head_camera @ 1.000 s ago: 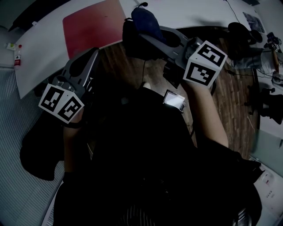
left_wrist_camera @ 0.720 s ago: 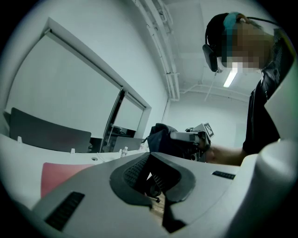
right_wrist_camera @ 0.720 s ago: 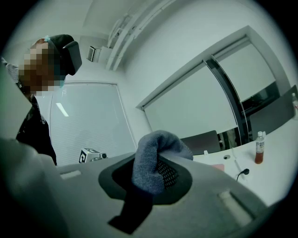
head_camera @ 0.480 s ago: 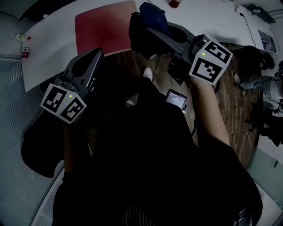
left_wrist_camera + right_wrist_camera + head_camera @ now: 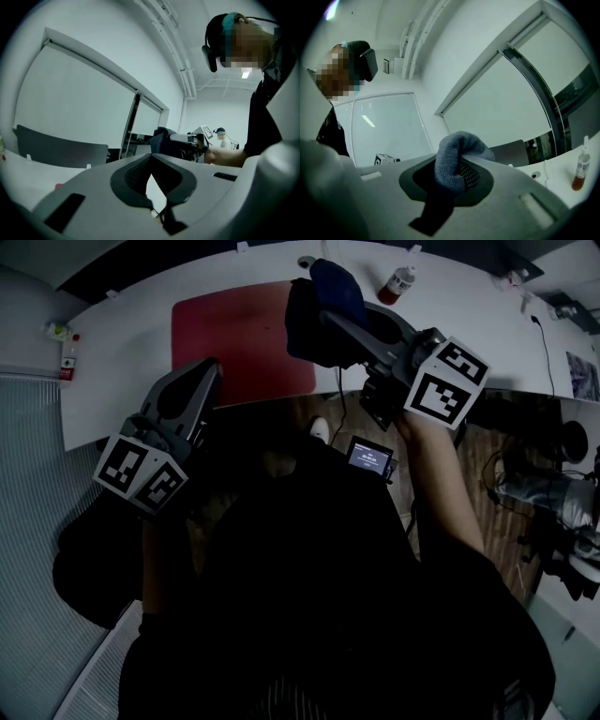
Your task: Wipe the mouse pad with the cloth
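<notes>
The red mouse pad (image 5: 239, 338) lies flat on the white table (image 5: 122, 362). My right gripper (image 5: 317, 317) is shut on a bunched blue cloth (image 5: 333, 287), held over the pad's right edge; whether cloth and pad touch, I cannot tell. In the right gripper view the cloth (image 5: 451, 161) bulges out between the jaws of the right gripper (image 5: 458, 164). My left gripper (image 5: 201, 373) hovers at the table's near edge, just in front of the pad's left corner. Its jaws meet at the tips with nothing held, as the left gripper view shows for that gripper (image 5: 151, 158).
A small bottle with brown liquid (image 5: 397, 282) stands on the table right of the cloth, also in the right gripper view as a bottle (image 5: 580, 171). Another small bottle (image 5: 67, 354) sits at the far left. A lit device (image 5: 368, 457) hangs at my chest. Cluttered desks stand at the right.
The table and mouse pad have come lower and closer in the head view. My right gripper with the cloth now sits by the pad's right edge, and the left gripper has reached the table's edge.
</notes>
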A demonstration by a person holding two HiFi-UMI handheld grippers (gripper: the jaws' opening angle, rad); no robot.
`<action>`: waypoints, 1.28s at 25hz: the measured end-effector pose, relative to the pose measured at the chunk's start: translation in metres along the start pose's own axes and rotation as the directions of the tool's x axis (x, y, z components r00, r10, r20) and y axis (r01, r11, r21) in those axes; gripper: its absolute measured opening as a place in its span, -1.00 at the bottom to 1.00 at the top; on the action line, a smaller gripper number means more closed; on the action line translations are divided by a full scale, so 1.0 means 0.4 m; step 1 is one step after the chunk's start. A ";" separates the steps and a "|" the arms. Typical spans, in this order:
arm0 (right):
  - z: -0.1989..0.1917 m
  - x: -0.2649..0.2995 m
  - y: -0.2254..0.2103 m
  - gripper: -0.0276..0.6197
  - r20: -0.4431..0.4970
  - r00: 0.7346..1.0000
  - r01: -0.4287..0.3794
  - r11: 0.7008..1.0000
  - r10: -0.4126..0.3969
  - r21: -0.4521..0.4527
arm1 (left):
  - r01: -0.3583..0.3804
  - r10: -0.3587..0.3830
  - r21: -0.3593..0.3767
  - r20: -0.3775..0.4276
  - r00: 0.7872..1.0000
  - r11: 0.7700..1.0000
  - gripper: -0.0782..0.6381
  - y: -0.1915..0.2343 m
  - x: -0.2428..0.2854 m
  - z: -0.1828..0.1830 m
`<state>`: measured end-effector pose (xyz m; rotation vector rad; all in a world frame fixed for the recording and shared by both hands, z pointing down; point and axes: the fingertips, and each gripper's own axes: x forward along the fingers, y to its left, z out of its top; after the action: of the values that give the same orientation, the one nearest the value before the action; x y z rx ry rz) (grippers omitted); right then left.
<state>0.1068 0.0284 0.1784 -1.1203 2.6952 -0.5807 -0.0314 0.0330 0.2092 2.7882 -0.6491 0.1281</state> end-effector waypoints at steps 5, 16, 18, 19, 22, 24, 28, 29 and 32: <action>0.048 0.048 -0.106 -0.72 -0.022 0.999 -0.045 0.999 0.045 0.015 | -0.053 0.053 -0.025 -0.018 0.998 0.998 -0.76 0.068 0.081 0.025; 0.085 -0.001 -0.422 -0.72 -0.041 0.995 -0.081 0.988 0.087 0.130 | -0.112 0.103 -0.086 -0.106 0.989 0.990 -0.76 0.123 0.380 0.024; 0.069 -0.004 -0.428 -0.72 -0.045 0.995 -0.084 0.986 0.091 0.142 | -0.124 0.115 -0.085 -0.104 0.988 0.989 -0.76 0.126 0.375 0.021; 0.059 -0.005 -0.432 -0.72 -0.051 0.994 -0.084 0.986 0.092 0.146 | -0.129 0.120 -0.082 -0.104 0.987 0.988 -0.76 0.127 0.371 0.019; 0.040 0.000 -0.445 -0.72 -0.061 0.994 -0.082 0.985 0.092 0.153 | -0.143 0.134 -0.082 -0.109 0.985 0.986 -0.76 0.140 0.361 0.007; 0.035 0.001 -0.455 -0.72 -0.056 0.994 -0.085 0.983 0.095 0.160 | -0.152 0.141 -0.096 -0.112 0.984 0.984 -0.76 0.147 0.357 -0.006; 0.010 -0.001 -0.481 -0.72 -0.061 0.992 -0.096 0.979 0.109 0.181 | -0.180 0.163 -0.111 -0.144 0.976 0.978 -0.76 0.148 0.351 -0.033; 0.006 0.004 -0.491 -0.72 -0.061 0.992 -0.099 0.977 0.112 0.187 | -0.191 0.174 -0.108 -0.153 0.973 0.976 -0.76 0.155 0.351 -0.035; 0.004 0.028 -0.508 -0.72 -0.060 0.991 -0.102 0.974 0.116 0.204 | -0.207 0.188 -0.108 -0.164 0.968 0.972 -0.76 0.190 0.352 -0.028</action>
<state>0.2303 -0.1105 0.2608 -0.9099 2.6628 -0.8665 0.0604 -0.0885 0.2592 2.5593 -0.8645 0.3263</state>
